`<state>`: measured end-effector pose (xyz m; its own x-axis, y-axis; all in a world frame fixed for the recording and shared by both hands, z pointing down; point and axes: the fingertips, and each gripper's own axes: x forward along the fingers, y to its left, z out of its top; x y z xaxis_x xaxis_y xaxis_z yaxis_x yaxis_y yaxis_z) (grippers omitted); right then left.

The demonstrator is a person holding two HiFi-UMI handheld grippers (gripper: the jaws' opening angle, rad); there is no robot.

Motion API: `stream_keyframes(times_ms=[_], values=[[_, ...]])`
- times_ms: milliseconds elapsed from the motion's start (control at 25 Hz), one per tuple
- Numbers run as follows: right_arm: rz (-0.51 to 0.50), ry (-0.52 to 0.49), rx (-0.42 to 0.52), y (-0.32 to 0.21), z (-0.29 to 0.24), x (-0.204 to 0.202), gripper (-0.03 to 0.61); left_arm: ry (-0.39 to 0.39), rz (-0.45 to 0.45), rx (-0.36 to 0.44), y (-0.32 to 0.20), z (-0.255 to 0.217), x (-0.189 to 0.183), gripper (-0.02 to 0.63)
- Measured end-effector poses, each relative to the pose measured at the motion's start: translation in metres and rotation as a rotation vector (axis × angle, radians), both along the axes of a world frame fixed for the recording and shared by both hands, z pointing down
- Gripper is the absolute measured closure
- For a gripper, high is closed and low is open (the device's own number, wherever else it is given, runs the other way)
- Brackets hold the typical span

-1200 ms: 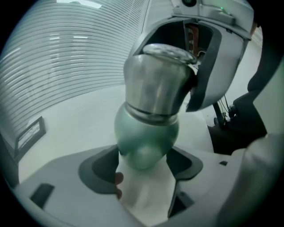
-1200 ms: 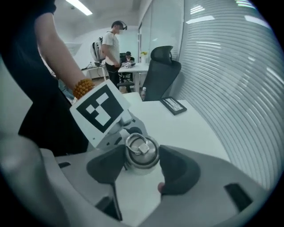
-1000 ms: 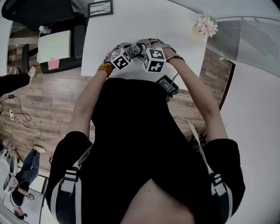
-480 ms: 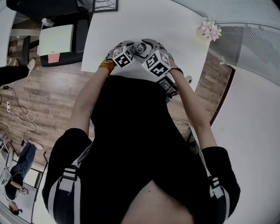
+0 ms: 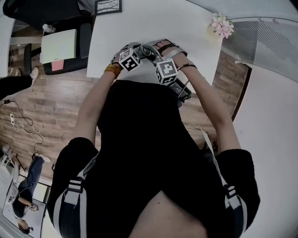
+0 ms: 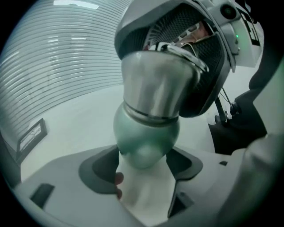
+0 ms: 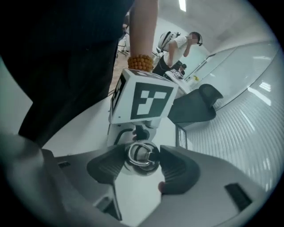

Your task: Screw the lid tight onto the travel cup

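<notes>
The travel cup point(image 6: 146, 142) has a green body and a steel lid point(image 6: 159, 84). My left gripper point(image 6: 146, 157) is shut on the green body and holds it out over the white table point(image 5: 153, 23). In the right gripper view the lid point(image 7: 142, 155) shows end-on with its metal ring. My right gripper point(image 7: 141, 165) is closing on the lid, with a pad touching each side. In the head view both marker cubes sit close together at the table's near edge, left gripper point(image 5: 130, 59) and right gripper point(image 5: 165, 69), with the cup point(image 5: 146, 52) between them.
A pot of pink flowers point(image 5: 220, 26) stands at the table's far right and a framed picture point(image 5: 108, 7) at its far left. A dark chair with papers point(image 5: 58, 46) is left of the table. A black device point(image 5: 179, 89) hangs by the person's waist.
The right gripper's cube has swung down and to the right around the cup. The left gripper has stayed on the cup body.
</notes>
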<state>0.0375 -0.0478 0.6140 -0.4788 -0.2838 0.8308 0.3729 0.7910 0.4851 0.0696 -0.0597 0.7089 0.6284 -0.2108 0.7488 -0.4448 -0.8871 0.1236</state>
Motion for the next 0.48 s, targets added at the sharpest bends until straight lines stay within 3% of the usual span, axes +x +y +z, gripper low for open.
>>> stream_keyframes(times_ms=[120, 240, 400, 480], values=[[-0.058, 0.025, -0.029, -0.001, 0.001, -0.001, 0.327, 0.000, -0.011, -0.007, 0.000, 0.001, 0.000, 0.275], [-0.011, 0.019, -0.077, -0.003, 0.001, 0.004, 0.323, 0.008, -0.024, -0.006, 0.000, 0.000, 0.002, 0.275], [0.125, -0.136, -0.083, -0.007, -0.011, 0.009, 0.286, 0.037, -0.049, -0.031, 0.004, 0.005, -0.001, 0.273], [0.207, -0.208, -0.091, -0.008, -0.019, 0.013, 0.278, 0.037, -0.049, 0.007, 0.004, 0.003, -0.006, 0.273]])
